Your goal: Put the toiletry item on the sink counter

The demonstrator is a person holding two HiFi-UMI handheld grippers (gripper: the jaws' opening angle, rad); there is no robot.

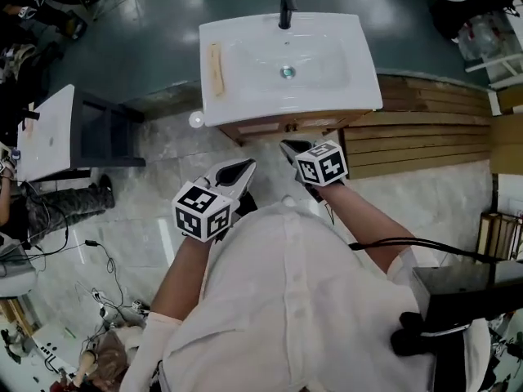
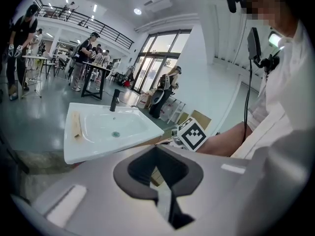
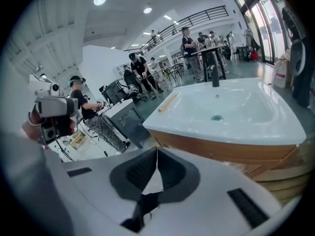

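A long pale wooden toiletry item lies on the left rim of the white sink counter, beside the basin and its black tap. It also shows in the left gripper view, toiletry item, and in the right gripper view, toiletry item. Both grippers hang in front of the sink, close to the person's chest and well short of the counter. My left gripper is shut with nothing in it. My right gripper is shut too, its jaws meeting on nothing.
A small white table on a dark frame stands to the left of the sink. Wooden boards lie to the right of it. Cables run over the marble floor at lower left. People stand around tables in the hall behind.
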